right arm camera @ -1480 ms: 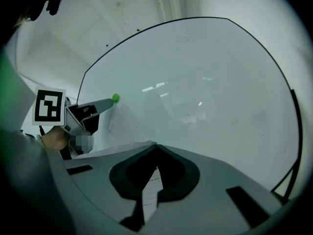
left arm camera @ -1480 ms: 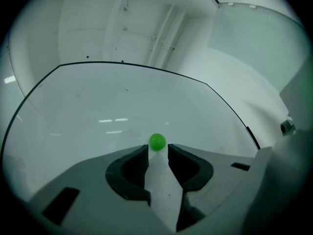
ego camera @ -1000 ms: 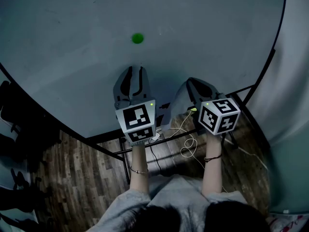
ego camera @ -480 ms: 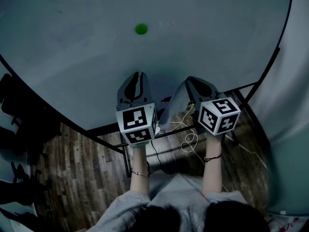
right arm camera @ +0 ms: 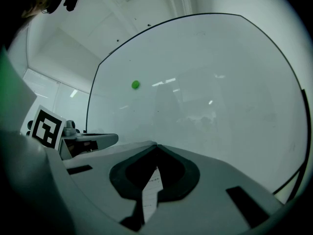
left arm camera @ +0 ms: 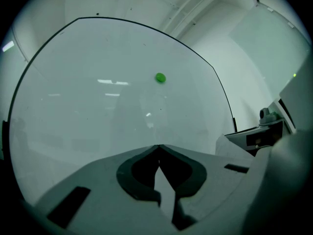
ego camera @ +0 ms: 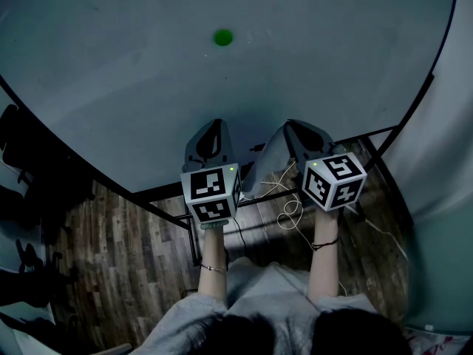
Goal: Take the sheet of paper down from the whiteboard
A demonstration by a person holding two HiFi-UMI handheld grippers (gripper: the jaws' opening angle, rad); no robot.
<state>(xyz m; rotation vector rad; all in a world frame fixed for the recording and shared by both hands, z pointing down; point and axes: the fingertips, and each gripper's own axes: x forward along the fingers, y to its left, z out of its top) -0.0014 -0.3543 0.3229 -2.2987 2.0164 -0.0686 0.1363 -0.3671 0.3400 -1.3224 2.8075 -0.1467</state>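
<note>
Two forearms point(ego camera: 213, 250) reach out side by side, holding both grippers level and aimed at the whiteboard point(ego camera: 111, 65). The left gripper point(ego camera: 214, 128) has just been closing and pinches the sheet of paper point(ego camera: 260, 170). The right gripper point(ego camera: 303, 129) is clamped on it too. The sheet spans between them, and the green magnet point(ego camera: 222, 37) sits beyond the left gripper's tips.

Wood floor point(ego camera: 126, 242), tangled white cable point(ego camera: 290, 211)
</note>
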